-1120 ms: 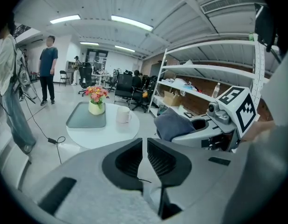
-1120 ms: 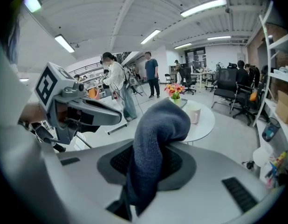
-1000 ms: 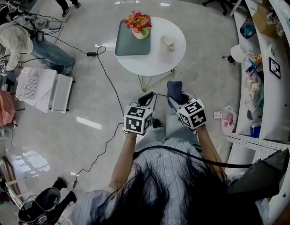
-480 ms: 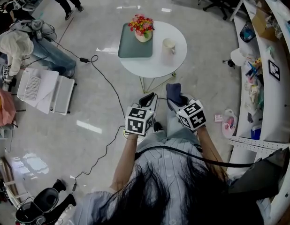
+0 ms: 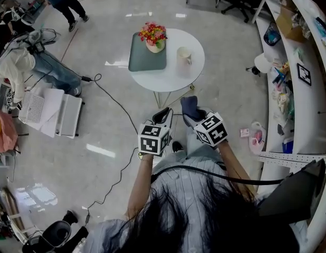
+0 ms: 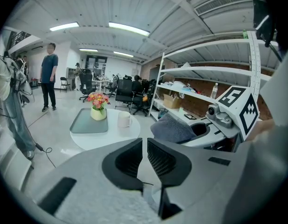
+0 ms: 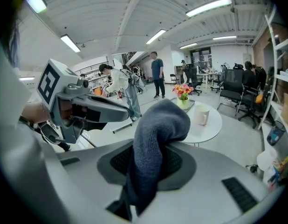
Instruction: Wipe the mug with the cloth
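Observation:
A cream mug (image 5: 184, 55) stands on a small round white table (image 5: 168, 83) ahead of me, also seen in the left gripper view as the mug (image 6: 124, 119) and in the right gripper view as the mug (image 7: 201, 116). My right gripper (image 5: 192, 113) is shut on a dark blue-grey cloth (image 5: 190, 106); the cloth (image 7: 155, 143) bulges up between the jaws of the right gripper (image 7: 151, 161). My left gripper (image 5: 164, 114) is shut with nothing in it, its jaws nearly touching at the left gripper (image 6: 144, 146). Both grippers hang well short of the table.
On the table lie a grey-green tray (image 5: 144, 62) and a pot of flowers (image 5: 154, 36). A black cable (image 5: 118, 107) runs across the floor. Shelving (image 5: 300, 62) lines the right side. A seated person (image 5: 26, 57) and white cases (image 5: 52, 107) are at left.
Both grippers stay much where they were, the cloth still gripped in the right one. The head view has shifted slightly, and the person at top left has stepped along.

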Motion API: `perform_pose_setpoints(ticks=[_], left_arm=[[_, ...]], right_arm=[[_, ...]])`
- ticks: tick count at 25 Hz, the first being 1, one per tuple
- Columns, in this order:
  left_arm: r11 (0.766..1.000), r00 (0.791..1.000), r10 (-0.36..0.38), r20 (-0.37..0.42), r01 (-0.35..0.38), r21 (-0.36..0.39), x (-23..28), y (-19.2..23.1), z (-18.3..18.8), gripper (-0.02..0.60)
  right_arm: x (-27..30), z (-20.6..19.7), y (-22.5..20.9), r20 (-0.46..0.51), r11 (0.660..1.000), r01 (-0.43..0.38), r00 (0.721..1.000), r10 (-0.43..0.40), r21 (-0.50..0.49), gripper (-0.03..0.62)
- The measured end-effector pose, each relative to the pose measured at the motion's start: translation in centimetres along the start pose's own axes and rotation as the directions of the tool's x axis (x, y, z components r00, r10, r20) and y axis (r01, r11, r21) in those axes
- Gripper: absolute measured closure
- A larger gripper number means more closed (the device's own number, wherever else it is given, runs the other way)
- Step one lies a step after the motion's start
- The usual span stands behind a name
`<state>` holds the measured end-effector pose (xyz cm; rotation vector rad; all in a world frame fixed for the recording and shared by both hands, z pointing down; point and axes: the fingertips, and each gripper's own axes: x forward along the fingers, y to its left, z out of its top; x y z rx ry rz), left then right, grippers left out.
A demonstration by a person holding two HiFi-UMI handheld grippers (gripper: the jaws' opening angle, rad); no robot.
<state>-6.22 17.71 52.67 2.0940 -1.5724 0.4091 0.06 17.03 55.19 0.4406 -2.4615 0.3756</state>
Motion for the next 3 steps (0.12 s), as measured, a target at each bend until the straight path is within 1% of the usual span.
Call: perform_pose_setpoints(ticks=[3], left_arm=[[0.999, 0.999, 0.032, 0.0, -0.032, -0.013, -1.2, 1.5, -0.1, 0.538]], right_arm=[[1.1, 0.7, 1.3, -0.006, 0.999, -0.03, 1.0, 0.03, -0.016, 0.493]])
